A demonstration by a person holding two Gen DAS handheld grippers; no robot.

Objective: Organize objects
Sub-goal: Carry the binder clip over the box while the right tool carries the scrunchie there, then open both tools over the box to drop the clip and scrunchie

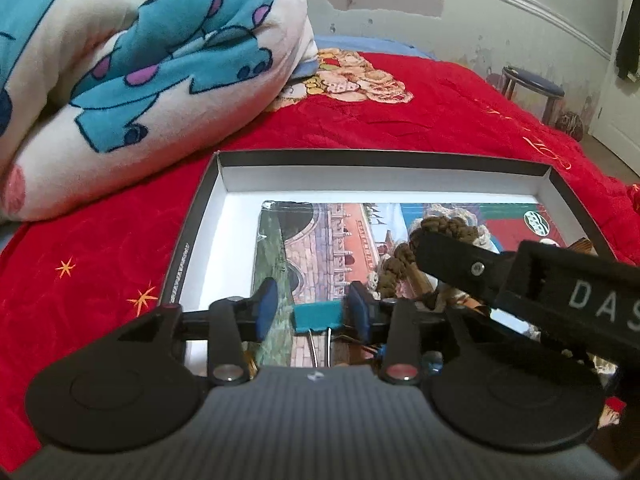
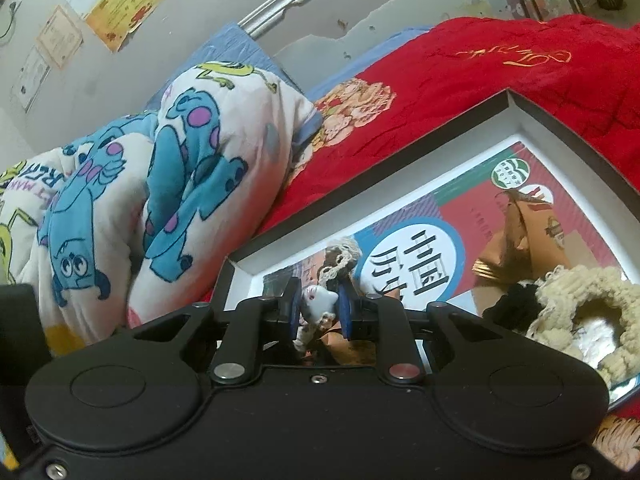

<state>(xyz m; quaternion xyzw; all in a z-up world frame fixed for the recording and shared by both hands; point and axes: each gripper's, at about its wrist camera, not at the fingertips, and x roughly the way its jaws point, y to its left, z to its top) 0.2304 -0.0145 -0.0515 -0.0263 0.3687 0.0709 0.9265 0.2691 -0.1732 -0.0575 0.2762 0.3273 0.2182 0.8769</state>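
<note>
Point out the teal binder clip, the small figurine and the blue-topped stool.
teal binder clip [image 1: 318, 317]: left wrist view, on its teal body between the pads.
small figurine [image 2: 318, 307]: right wrist view, on its pale head between the pads.
blue-topped stool [image 1: 534, 86]: left wrist view, on the round seat.

Your shallow cardboard box [image 1: 192, 216] lies on the red bedspread [image 1: 440, 120], the rolled cartoon blanket [image 1: 120, 60] behind-left; inside it a printed book [image 2: 440, 216] carries the teal binder clip [image 1: 318, 317].

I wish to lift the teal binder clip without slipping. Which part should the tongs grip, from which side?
Grip the teal binder clip by its body, across its two ends, coming from the side of its wire handles, as the left tongs stand. The body is blocky; the handles are thin.
</note>
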